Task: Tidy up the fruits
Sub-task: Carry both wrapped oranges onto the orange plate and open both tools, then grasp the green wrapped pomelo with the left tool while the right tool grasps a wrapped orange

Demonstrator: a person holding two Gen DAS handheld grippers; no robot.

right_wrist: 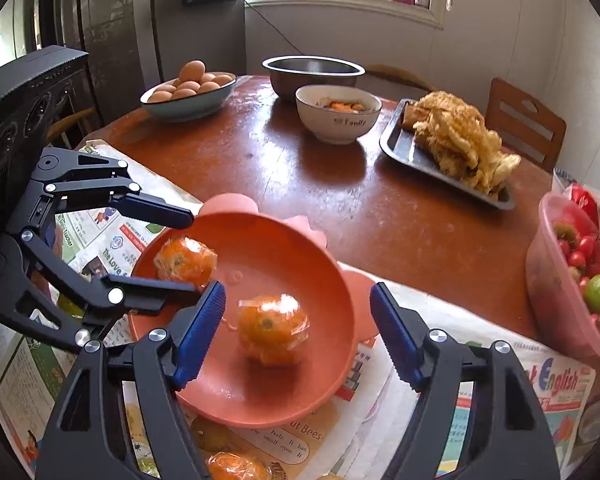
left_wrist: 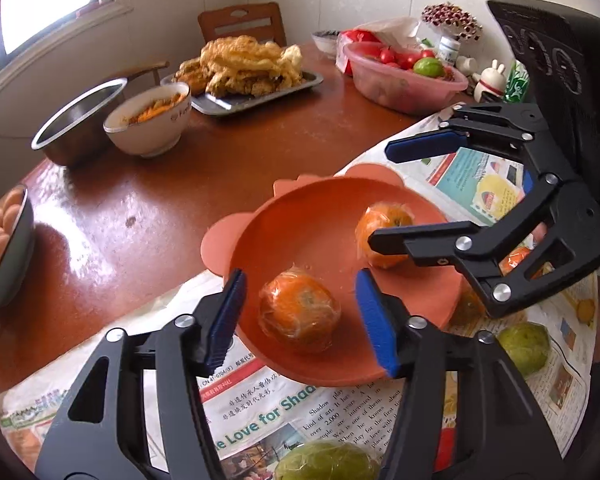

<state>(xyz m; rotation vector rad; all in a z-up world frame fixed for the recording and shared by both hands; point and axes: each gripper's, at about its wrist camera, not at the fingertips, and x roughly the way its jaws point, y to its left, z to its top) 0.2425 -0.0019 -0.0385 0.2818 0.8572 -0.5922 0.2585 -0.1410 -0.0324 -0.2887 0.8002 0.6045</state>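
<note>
You're working over the brown worktop [right_wrist: 300, 200], w/ newspaper [left_wrist: 260, 420] spread under the orange bowl [left_wrist: 300, 216]. Two wrapped oranges are sitting inside the bowl: one [left_wrist: 298, 312] btwn the pads of your left tool [left_wrist: 300, 320], the other [right_wrist: 272, 334] btwn those of your right tool [right_wrist: 298, 336]. Both tools are standing wide, pads clear of the fruit, holding nothing. Green fruits [left_wrist: 524, 348] and another orange [right_wrist: 236, 468] are waiting on the paper, prob. next in line. Lift both tools straight up so the pads aren't nudging the oranges, then pick one fruit per tool, centring it btwn the pads before closing.
</note>
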